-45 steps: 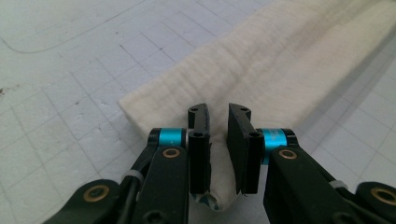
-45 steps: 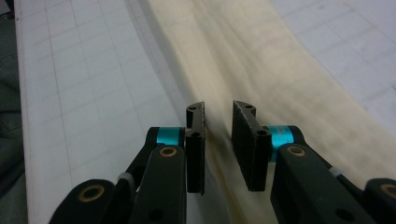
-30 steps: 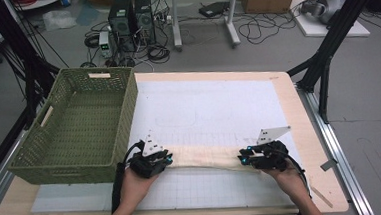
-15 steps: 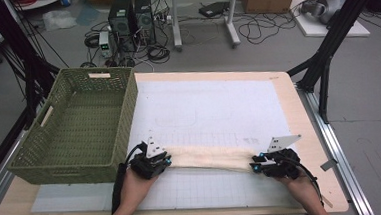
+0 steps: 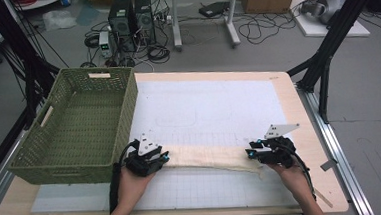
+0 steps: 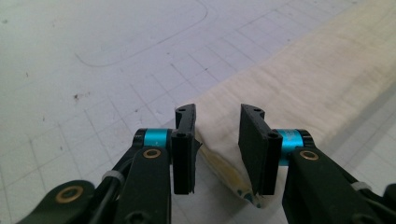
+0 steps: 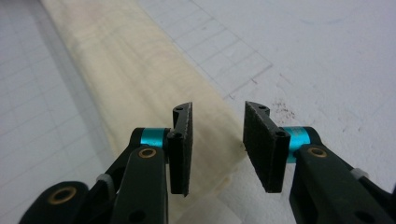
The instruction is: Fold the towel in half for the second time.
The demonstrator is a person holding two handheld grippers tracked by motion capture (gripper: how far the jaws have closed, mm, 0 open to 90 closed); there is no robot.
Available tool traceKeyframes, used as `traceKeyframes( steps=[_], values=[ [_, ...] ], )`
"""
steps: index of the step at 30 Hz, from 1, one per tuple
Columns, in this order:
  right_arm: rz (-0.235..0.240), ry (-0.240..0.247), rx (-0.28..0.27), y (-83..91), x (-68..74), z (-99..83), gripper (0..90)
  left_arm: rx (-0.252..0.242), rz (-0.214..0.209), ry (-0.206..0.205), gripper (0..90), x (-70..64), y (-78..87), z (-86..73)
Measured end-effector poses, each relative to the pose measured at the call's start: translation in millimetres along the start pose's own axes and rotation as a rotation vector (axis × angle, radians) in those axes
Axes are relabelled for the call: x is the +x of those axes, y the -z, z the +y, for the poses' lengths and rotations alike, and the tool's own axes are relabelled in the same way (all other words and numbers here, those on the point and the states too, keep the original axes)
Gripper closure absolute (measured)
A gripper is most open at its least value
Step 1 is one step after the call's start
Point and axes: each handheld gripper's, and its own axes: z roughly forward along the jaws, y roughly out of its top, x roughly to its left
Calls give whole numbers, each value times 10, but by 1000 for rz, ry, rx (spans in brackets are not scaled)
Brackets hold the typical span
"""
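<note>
Green woven basket [image 5: 74,127] sits at the table's [image 5: 299,111] left side, just beyond and to the left of the left gripper [image 5: 157,158], near it, not touching as far as can be told. Left gripper rests on the white grid mat [image 5: 209,111], held by the left hand [image 5: 133,183]. In the left gripper view its jaws stand partly apart, with the end of the folded cream cloth [image 6: 299,79] bunched up between them; left gripper [image 6: 217,140] fingers [image 6: 184,140] flank the cloth's corner but a gap shows on both sides, no clamp. From that end the cloth [image 5: 209,157] runs as a long narrow strip rightward across the mat, lying flat, to the right gripper [image 5: 254,154]. Right hand [image 5: 295,173] holds that gripper at the strip's other end. In the right gripper view the right gripper [image 7: 217,140] jaws are apart, medium gap, above the cloth [image 7: 140,79] edge, nothing pinched; strip stretches away ahead and to the left of the jaws. Bare mat lies right of the jaws.
</note>
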Motion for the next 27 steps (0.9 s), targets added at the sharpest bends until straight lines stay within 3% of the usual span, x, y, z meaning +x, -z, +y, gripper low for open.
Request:
traceKeyframes(
  steps=[4,12,17,27],
  values=[
    [-13,-15,40,-27,-11,-75,594,29,0,11,622,17,-48,-35],
    [-3,-56,50,-3,-17,-193,544,55,3,50,539,37,-68,-68],
    [12,-91,48,-4,-31,-222,539,57,-10,52,553,28,-80,-76],
    [86,-96,38,-34,-15,-226,758,53,-72,67,716,22,-104,-79]
  ],
)
